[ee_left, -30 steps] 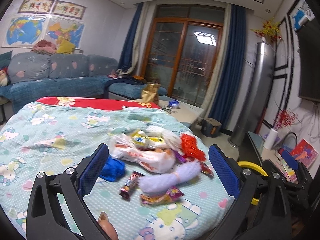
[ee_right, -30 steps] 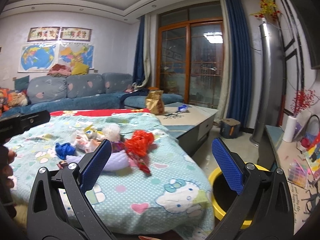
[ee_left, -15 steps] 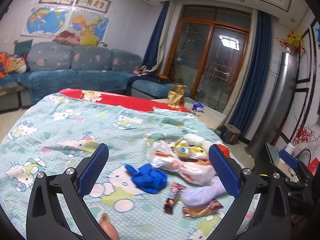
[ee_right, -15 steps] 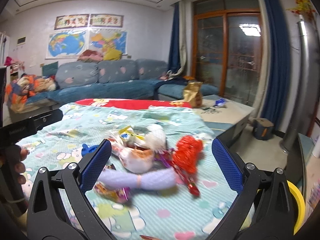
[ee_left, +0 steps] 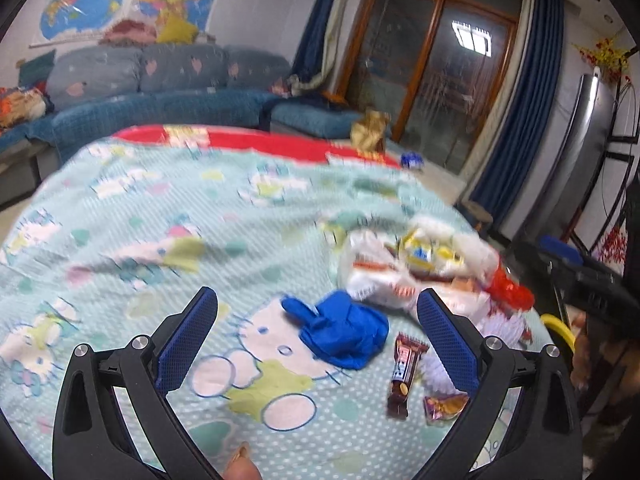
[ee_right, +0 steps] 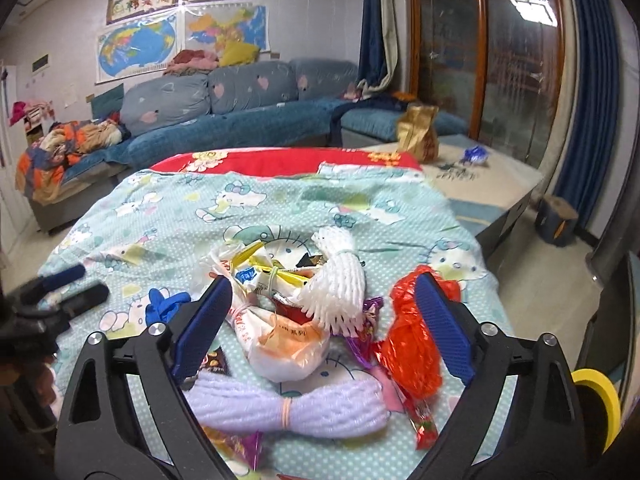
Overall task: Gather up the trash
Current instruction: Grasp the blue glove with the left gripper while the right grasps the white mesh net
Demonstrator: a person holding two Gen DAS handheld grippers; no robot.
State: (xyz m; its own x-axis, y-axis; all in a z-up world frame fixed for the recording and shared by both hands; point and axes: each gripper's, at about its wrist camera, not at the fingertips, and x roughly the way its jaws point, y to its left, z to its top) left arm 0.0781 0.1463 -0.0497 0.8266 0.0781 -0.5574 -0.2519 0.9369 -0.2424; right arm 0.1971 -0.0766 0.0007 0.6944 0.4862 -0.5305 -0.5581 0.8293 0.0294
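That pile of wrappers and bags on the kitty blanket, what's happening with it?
A person is picking up trash with a gripper in each hand. The right gripper has its jaws around the white plastic bag in the pile, closing but not yet squeezing it. The left gripper is open over the blue glove, holding nothing. A yellow bin waits beside the blanket.

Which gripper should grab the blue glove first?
Left, probably. The left gripper is open with the blue glove lying right between its fingers. The right gripper frames the white bag; the glove sits off to its left.
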